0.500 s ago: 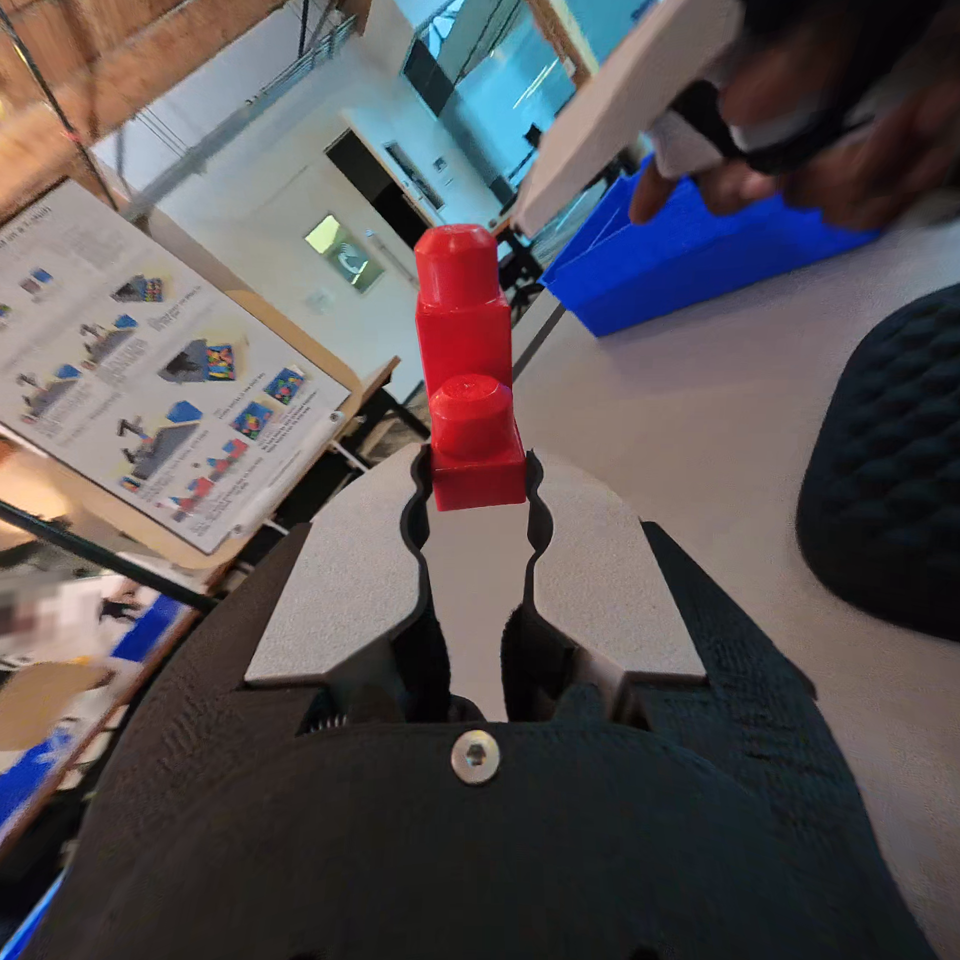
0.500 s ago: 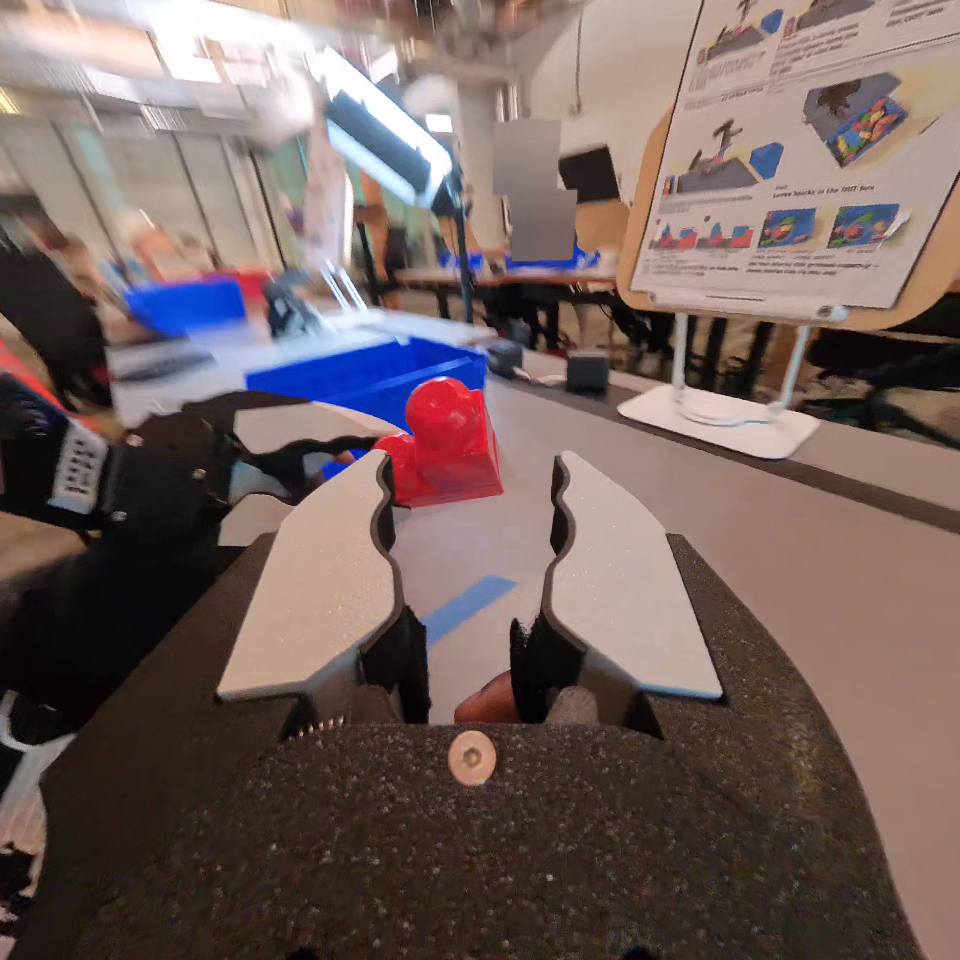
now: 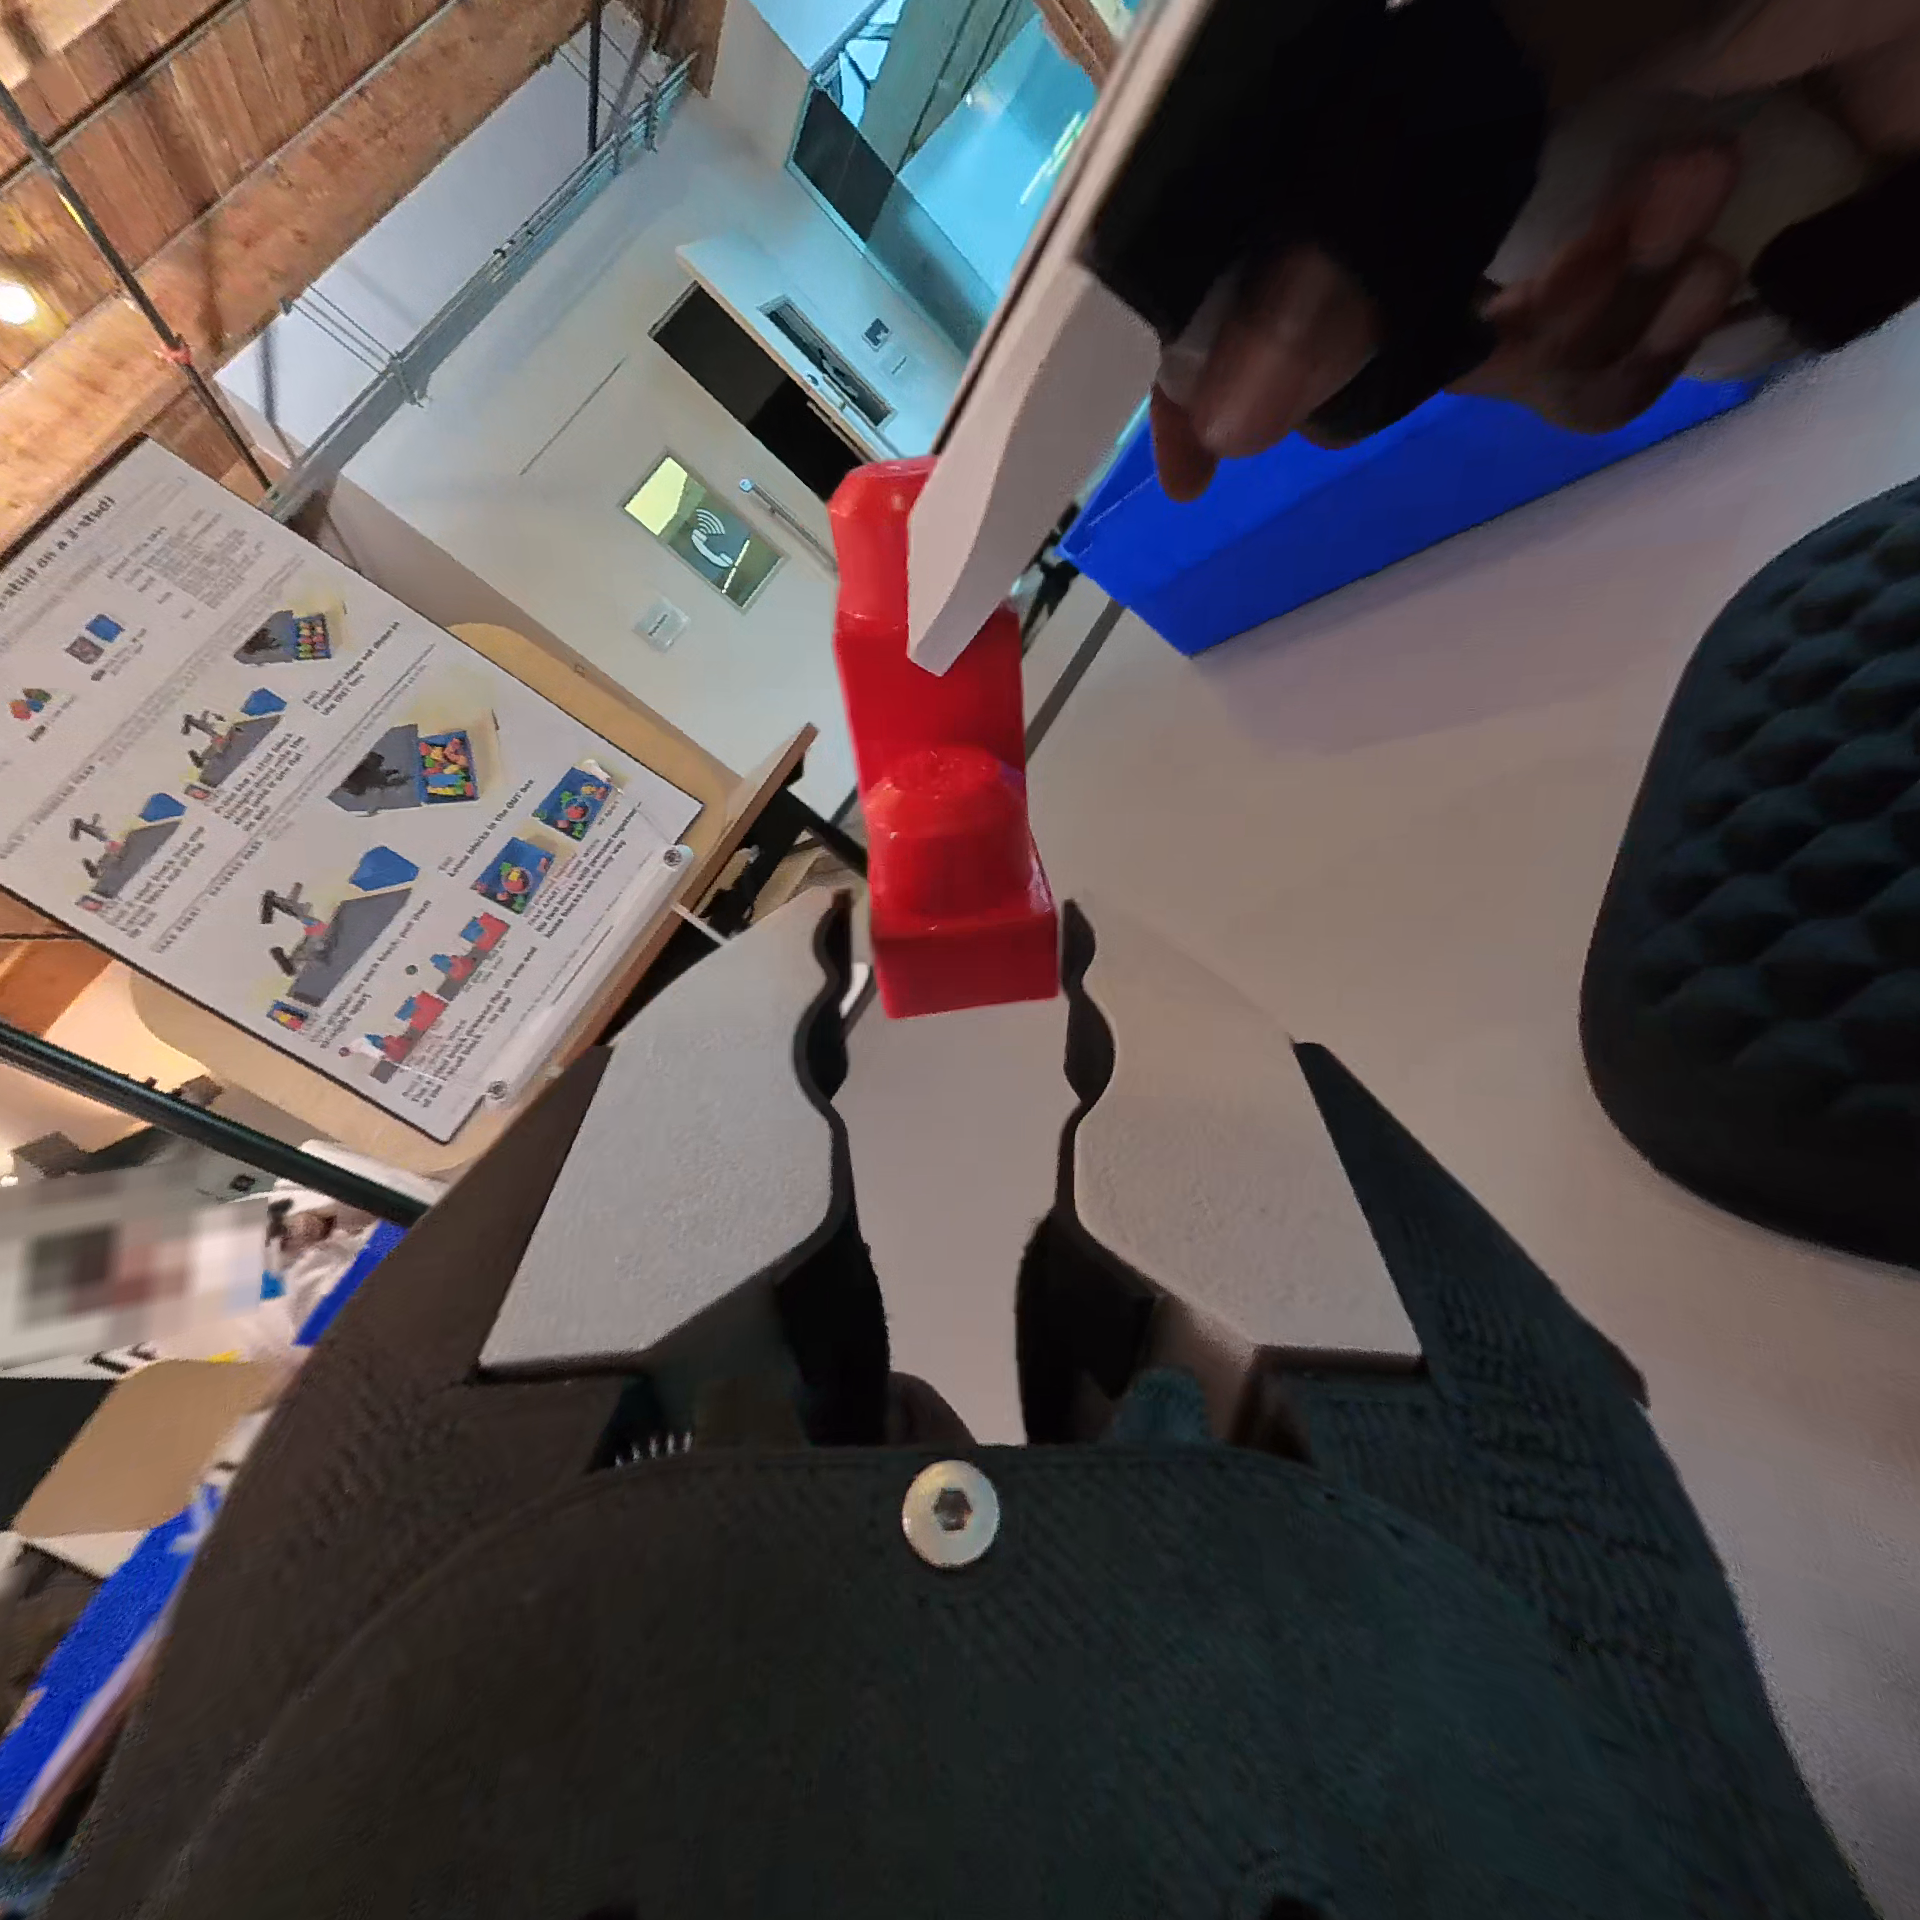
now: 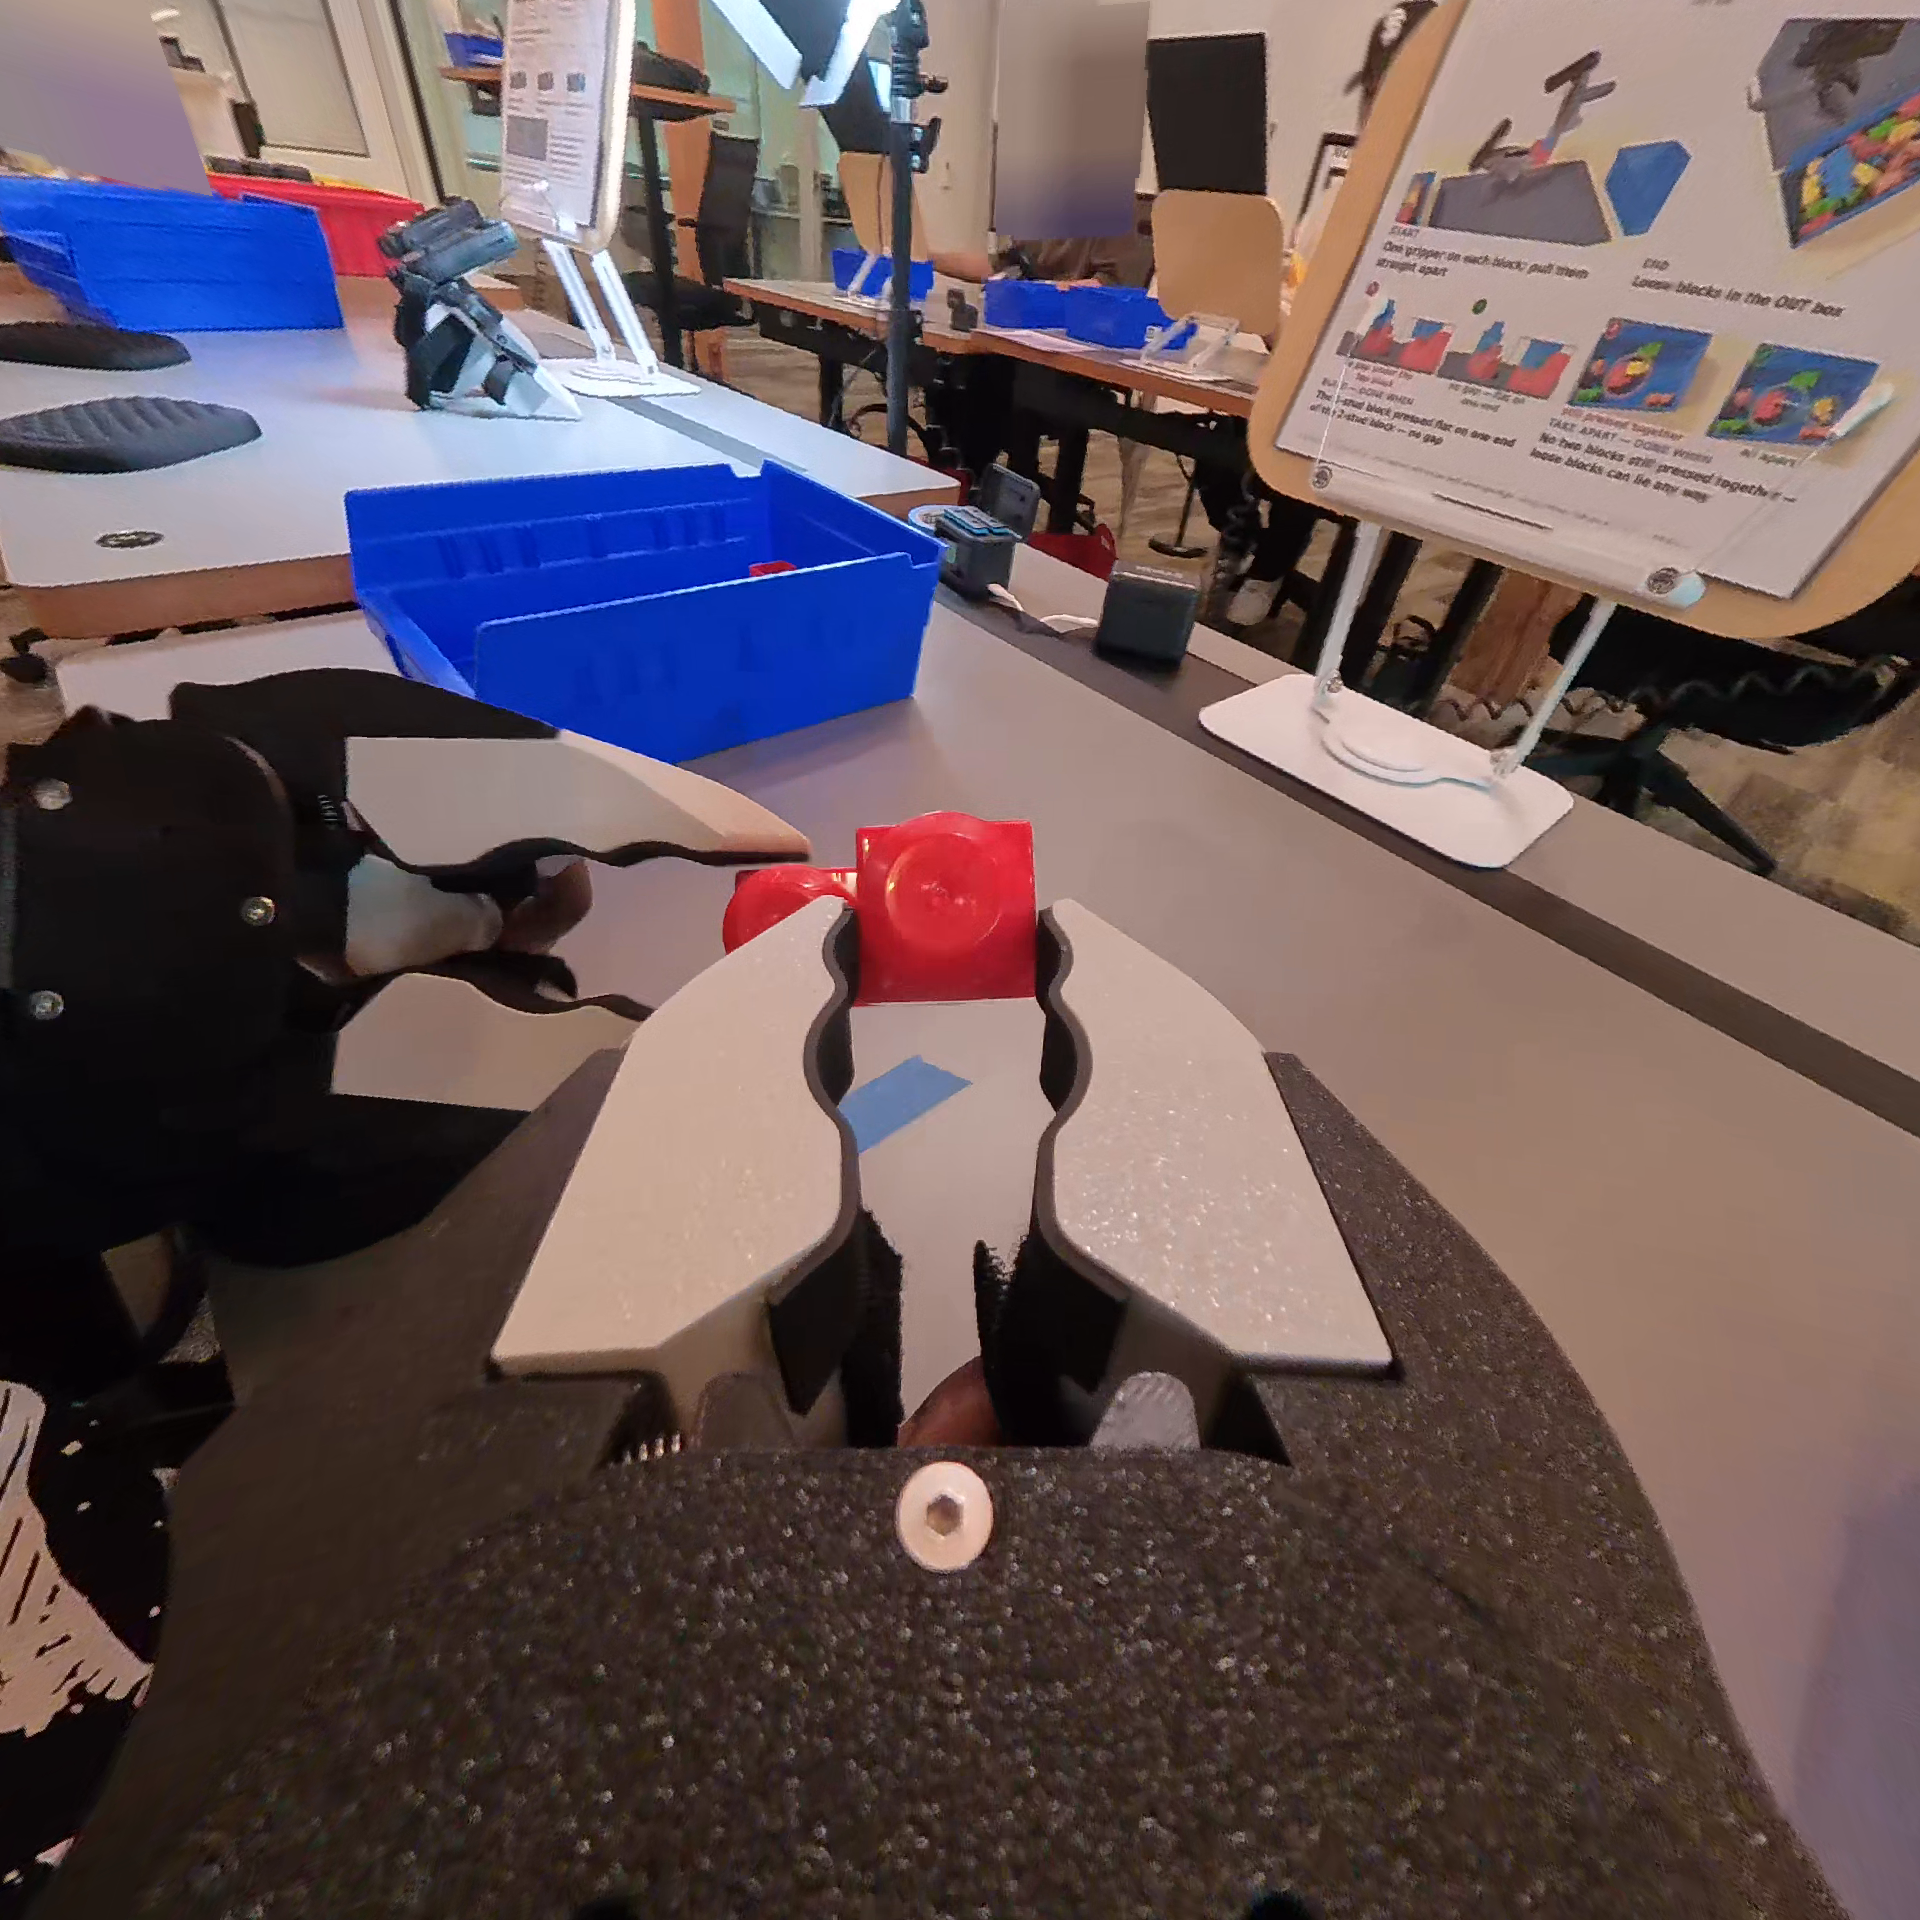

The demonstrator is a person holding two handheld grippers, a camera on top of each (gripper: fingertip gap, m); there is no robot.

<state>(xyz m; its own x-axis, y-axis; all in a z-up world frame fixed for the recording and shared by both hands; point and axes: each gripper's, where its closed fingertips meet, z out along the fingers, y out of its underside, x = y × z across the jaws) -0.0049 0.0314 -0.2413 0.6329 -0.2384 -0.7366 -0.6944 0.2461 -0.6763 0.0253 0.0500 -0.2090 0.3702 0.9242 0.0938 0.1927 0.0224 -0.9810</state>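
Two red blocks [image 3: 940, 769] are pressed together and held off the grey desk [image 4: 1351, 1039], between the two grippers. The left gripper [image 3: 951, 961] stands around the near block: its right pad touches the block's side, while a sliver of light shows at the left pad, so that hold looks slack. The right gripper [image 4: 943, 951] is closed on the upper block, both pads against its sides. A blue bin [image 4: 644, 603] sits on the far left of the desk, an instruction board [image 4: 1600, 312] on a stand at the far right. If the left hold is as loose as it looks, the lower block could slip out, or the pair could twist rather than part.
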